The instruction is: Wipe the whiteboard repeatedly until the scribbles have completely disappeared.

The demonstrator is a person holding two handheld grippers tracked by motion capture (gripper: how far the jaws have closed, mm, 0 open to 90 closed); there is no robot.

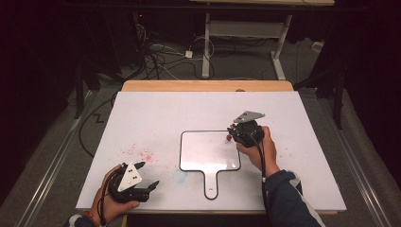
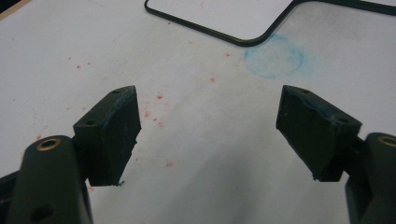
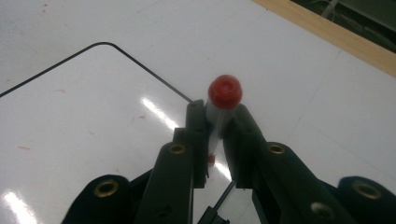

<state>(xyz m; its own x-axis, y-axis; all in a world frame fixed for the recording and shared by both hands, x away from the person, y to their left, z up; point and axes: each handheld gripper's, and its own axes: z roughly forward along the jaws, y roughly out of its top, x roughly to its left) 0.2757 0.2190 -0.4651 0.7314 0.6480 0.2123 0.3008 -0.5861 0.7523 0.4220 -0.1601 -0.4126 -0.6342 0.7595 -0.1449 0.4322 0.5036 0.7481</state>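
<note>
Right gripper (image 1: 235,134) sits at the 2 o'clock corner of the small whiteboard (image 1: 208,151) — jaws pinched narrow on a red-capped marker (image 3: 224,93), cap end poking out past the fingertips, the marker's body clamped between the pads. In the right gripper view the marker hangs over the board's black-edged corner.

Left gripper (image 1: 142,189) rests near the table's (image 1: 156,113) 7 o'clock corner, well apart from the board — jaws spread wide, nothing between them. Ahead of it at 1 o'clock: a faint blue smudge (image 2: 274,57); red specks (image 2: 159,116) scattered across the white surface.
</note>
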